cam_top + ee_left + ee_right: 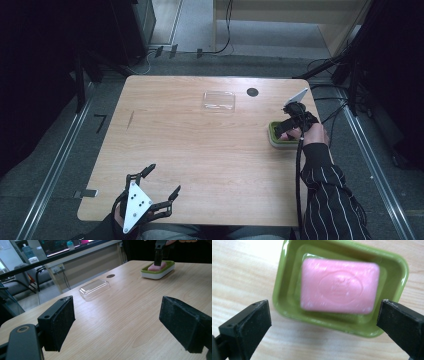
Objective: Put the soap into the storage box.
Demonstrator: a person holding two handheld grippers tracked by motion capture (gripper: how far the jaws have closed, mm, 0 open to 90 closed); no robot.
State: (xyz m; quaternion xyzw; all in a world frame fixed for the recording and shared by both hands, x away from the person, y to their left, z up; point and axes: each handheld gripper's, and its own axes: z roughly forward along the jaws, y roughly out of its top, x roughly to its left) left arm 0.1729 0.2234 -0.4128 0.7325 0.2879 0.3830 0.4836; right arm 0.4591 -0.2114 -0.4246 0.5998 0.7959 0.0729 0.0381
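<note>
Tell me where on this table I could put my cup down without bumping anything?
The wide bare middle of the table, between the clear lid at the far side and the left gripper at the near edge, is free. So is the far left corner. The right edge is crowded: the right gripper hangs over the green soap dish.

On the table point(210, 150), near the far edge: a lid point(219, 100), upside unknown, with a round hole point(252, 92) just to its right. At the right edge, nearer than both: a dish point(280, 143) with a soap bar point(339, 286) lying in it, and right above it the right gripper point(289, 125), jaws spread to either side of the bar. At the near left corner, well apart from all of these: the left gripper point(164, 180), jaws spread over bare tabletop, pointing toward the far side.
</note>
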